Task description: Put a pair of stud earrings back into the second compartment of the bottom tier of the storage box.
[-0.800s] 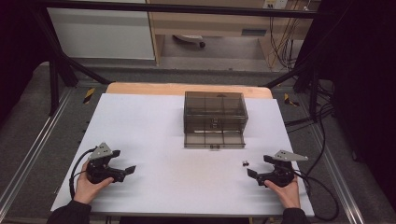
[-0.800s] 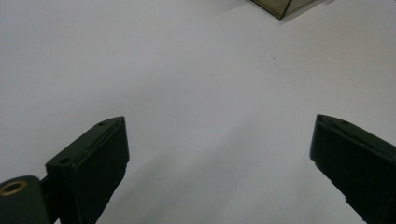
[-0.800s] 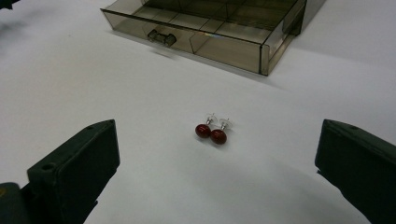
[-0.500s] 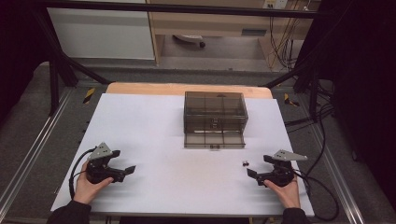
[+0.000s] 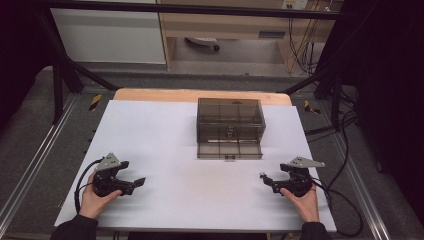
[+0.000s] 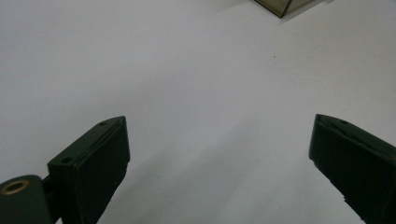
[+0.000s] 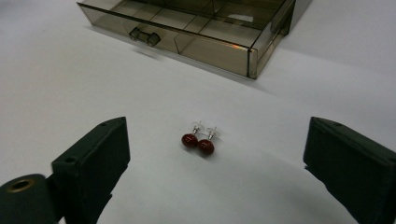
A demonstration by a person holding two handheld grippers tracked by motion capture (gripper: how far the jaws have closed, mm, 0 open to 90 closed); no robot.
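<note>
A person sits at the near edge of a white surface (image 5: 165, 135), a gripper in each hand. The right gripper (image 5: 263, 176) lies low near the right edge, its jaws spread wide with nothing between the pads; in the right gripper view a pair of dark red ball stud earrings (image 7: 199, 143) rests on the surface just ahead of those jaws, the two beads touching each other, their small posts and clear backs pointing away. Beyond the earrings stands a smoky transparent drawer box (image 5: 230, 121), its bottom drawer (image 7: 196, 29) pulled out toward the person, showing divided compartments and a small handle on its front. The left gripper (image 5: 140, 181) rests well apart at the left side, jaws likewise wide open over bare surface and holding nothing
</note>
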